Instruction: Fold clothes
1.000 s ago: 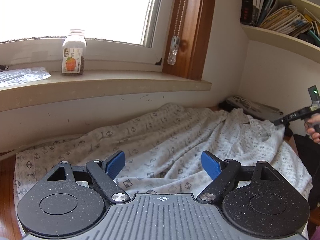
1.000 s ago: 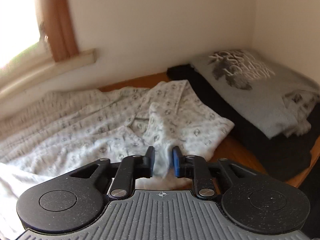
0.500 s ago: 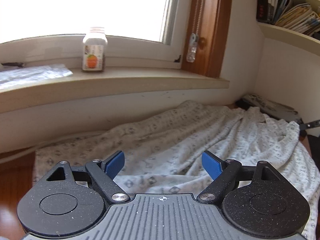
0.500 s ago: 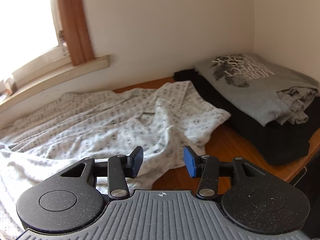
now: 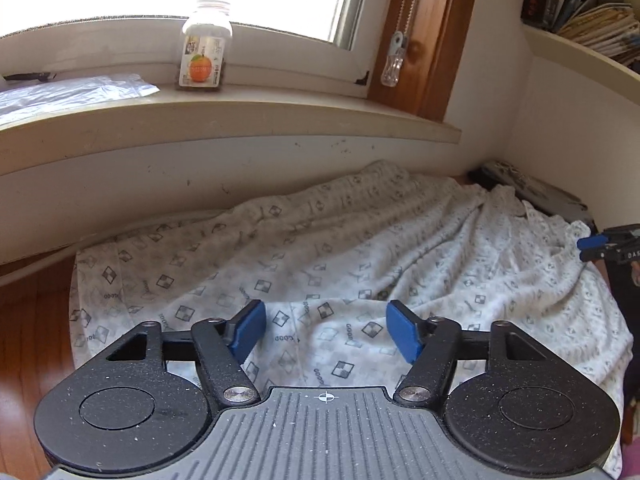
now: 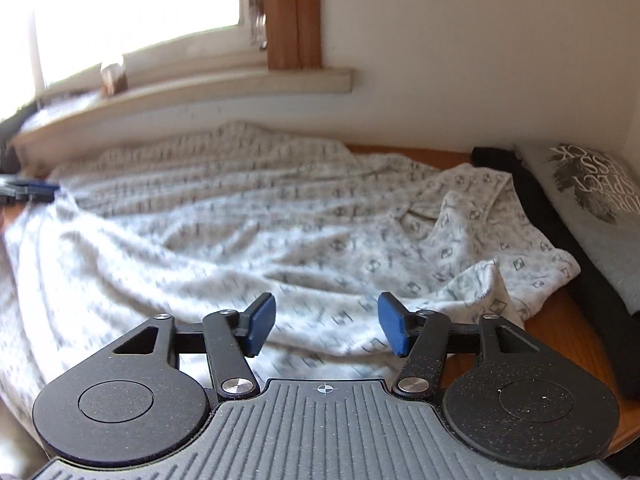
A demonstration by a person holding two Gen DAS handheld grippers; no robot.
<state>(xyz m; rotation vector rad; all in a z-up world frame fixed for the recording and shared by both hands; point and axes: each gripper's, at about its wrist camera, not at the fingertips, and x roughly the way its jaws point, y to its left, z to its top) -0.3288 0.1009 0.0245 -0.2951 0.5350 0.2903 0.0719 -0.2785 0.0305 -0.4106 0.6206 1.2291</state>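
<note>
- Left wrist view: left gripper [image 5: 326, 332] is spread wide, grasping nothing, above the patterned white garment [image 5: 320, 248].
- Right gripper [image 6: 326, 328] is likewise released over that garment, which lies rumpled across the wooden tabletop [image 6: 560, 312] below the windowsill [image 5: 240, 120].
- Folded grey shirt [image 6: 592, 208] lies just beside it.

Patterned garment [image 6: 200, 240]: print smeared by blur on the right wrist view's left side.
Grey printed shirt [image 6: 592, 200]: cut by right edge.
Bottle [image 6: 114, 76]: blurred, label unreadable.
Books [image 5: 580, 0]: cropped, titles illegible.
</note>
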